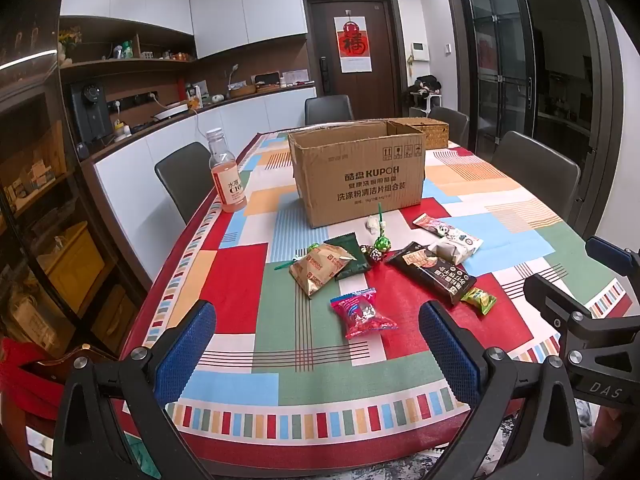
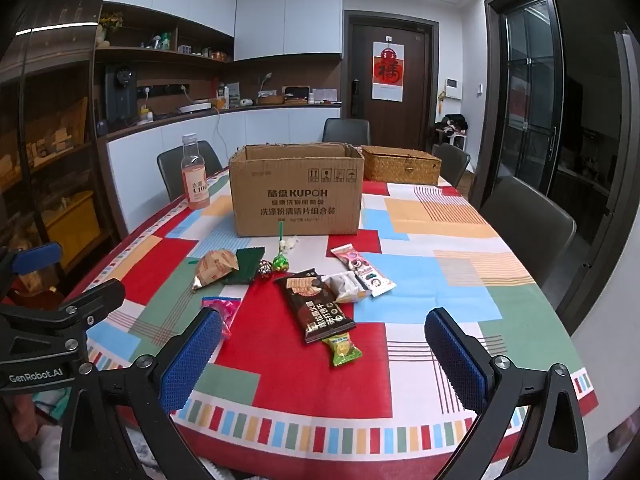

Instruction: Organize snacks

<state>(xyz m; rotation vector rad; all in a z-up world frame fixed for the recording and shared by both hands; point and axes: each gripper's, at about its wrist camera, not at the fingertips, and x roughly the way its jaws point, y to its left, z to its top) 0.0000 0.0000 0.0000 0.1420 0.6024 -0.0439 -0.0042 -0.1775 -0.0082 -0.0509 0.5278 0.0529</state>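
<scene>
Both the left tool [image 1: 316, 344] and the right tool [image 2: 324, 354] stand wide open and empty. The pink packet [image 1: 362, 312] just ahead of the left tool looks light, crinkly and slippery; better to pinch its middle.

a home dining room — a big table with a colourful patchwork cloth [image 1: 248, 280], grey padded chairs [image 1: 182, 178], white wall cupboards [image 1: 244, 4] and a dark brown front door [image 1: 352, 52].

The cardboard box [image 2: 296, 192] hides its inside. A blue finger [image 2: 192, 360] covers part of the pink packet [image 2: 224, 308]. Small print on the packets is unreadable.
</scene>
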